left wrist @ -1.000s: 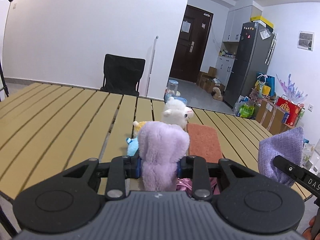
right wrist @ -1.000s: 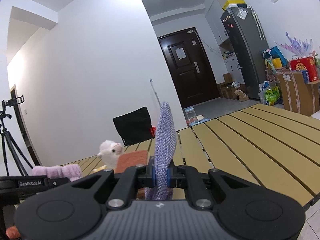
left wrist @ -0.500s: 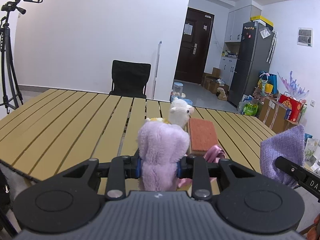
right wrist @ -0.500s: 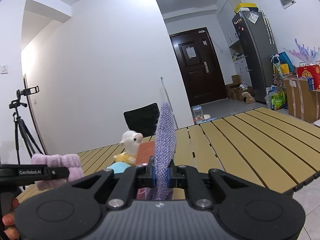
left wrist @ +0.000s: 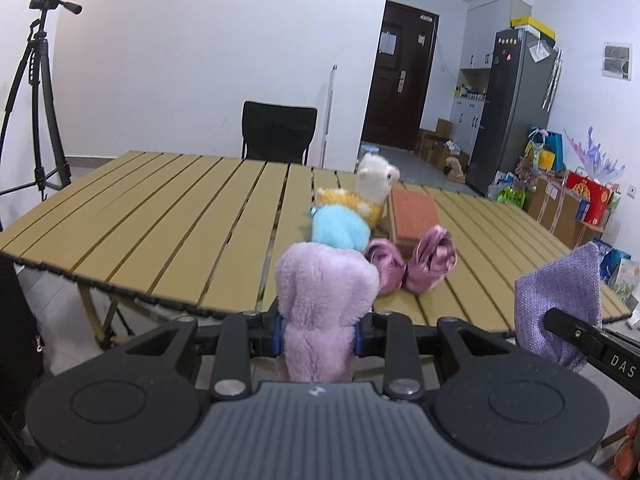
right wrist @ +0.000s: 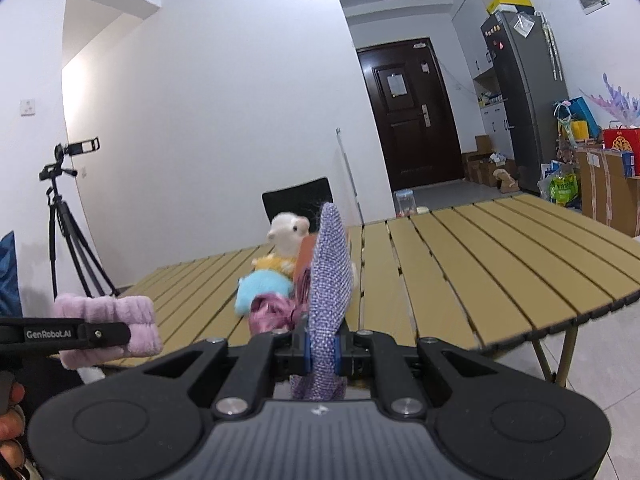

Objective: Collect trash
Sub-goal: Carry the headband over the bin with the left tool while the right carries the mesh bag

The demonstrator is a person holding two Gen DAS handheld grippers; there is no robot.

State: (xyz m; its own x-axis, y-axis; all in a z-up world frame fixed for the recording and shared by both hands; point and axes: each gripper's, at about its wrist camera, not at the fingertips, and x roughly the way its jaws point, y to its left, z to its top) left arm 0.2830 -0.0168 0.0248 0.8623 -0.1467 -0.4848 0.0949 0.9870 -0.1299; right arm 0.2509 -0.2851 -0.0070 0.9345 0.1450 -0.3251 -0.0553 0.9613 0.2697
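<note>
Fluffy lilac cloth [left wrist: 326,312] pinched in left hand-held gripper [left wrist: 319,334], woven purple cloth [right wrist: 329,284] in right hand-held gripper [right wrist: 322,354]

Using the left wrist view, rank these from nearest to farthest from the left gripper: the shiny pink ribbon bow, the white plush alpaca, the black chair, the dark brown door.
1. Shiny pink ribbon bow, on the table just beyond the left gripper, slightly right.
2. White plush alpaca, mid-table behind the bow.
3. Black chair, past the table's far edge.
4. Dark brown door, in the back wall, right.
</note>
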